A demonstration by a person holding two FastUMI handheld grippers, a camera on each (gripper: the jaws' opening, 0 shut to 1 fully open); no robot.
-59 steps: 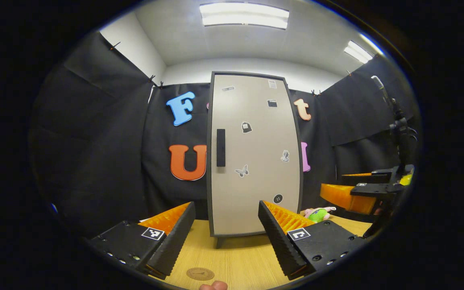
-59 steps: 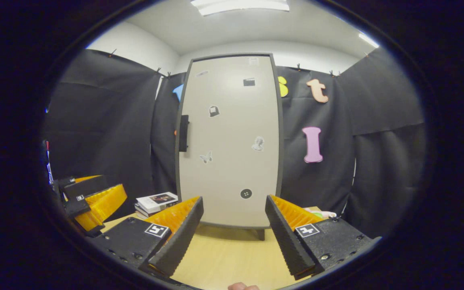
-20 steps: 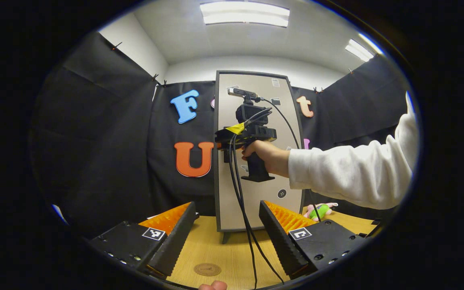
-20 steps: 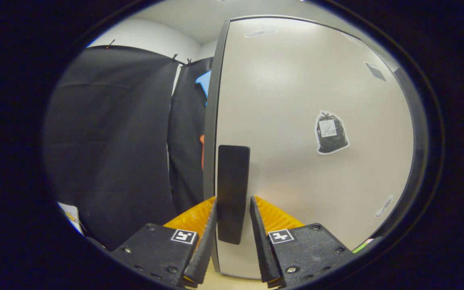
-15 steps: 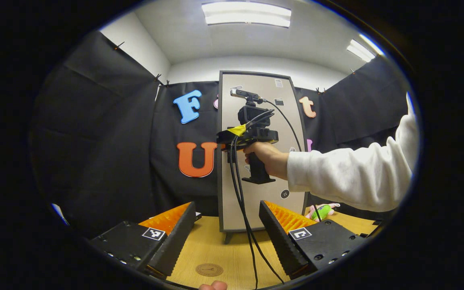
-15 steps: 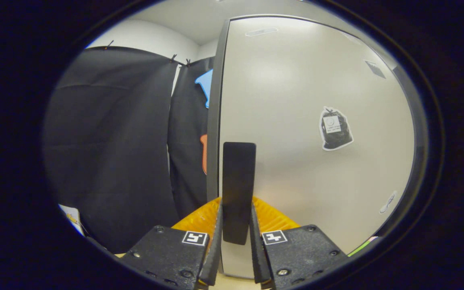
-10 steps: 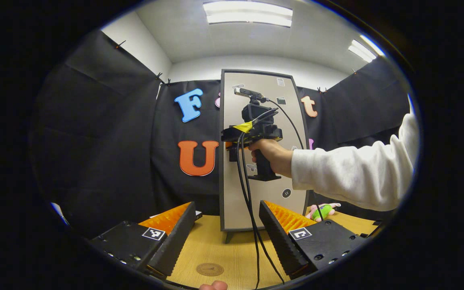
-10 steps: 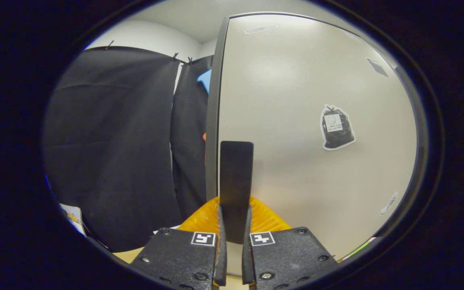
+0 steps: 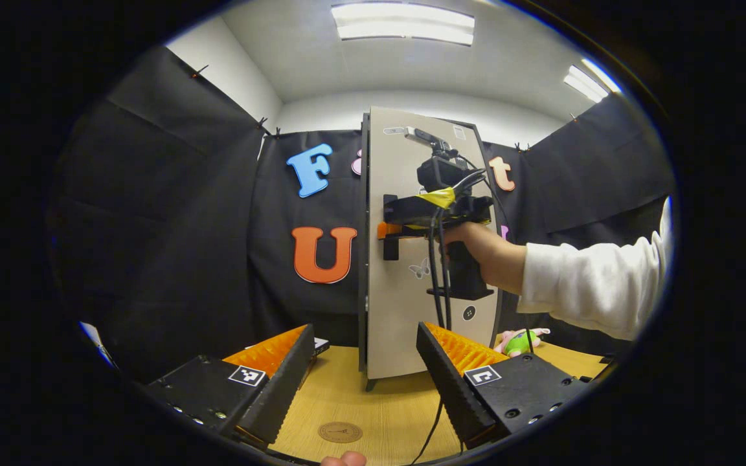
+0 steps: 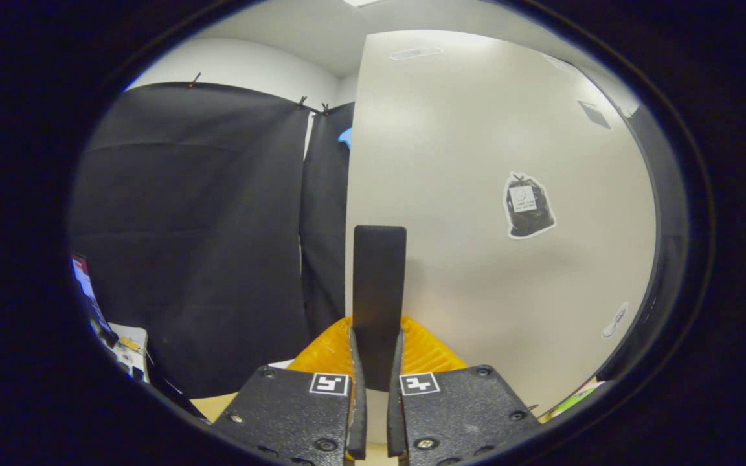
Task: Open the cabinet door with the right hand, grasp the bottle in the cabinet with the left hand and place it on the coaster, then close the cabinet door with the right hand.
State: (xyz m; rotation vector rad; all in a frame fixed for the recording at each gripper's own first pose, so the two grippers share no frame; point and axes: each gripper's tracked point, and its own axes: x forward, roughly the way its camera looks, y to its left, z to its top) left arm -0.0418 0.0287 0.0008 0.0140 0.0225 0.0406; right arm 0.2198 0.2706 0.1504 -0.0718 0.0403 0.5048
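Observation:
A tall beige cabinet door [image 9: 405, 310] with a dark frame stands on the wooden table [image 9: 373, 408], swung a little way out at its left edge. Its black vertical handle [image 10: 378, 291] is clamped between the two fingers of my right gripper [image 10: 373, 369]. In the left gripper view that right gripper [image 9: 388, 231] is held by a hand [image 9: 483, 249] in a white sleeve at handle height. My left gripper [image 9: 363, 372] hovers open low over the table, nothing between its fingers. A round brown coaster [image 9: 340, 432] lies on the table just ahead of it. The cabinet's inside is hidden.
A green and pink soft toy [image 9: 517, 340] lies on the table right of the cabinet. Black cables [image 9: 439, 285] hang from the right gripper down in front of the door. A stack of books [image 9: 318, 345] peeks out behind my left finger.
The right gripper's fingers closed onto the door handle, and the door's left edge has begun swinging outward. The hand and gripper shifted right. My left gripper stayed in place.

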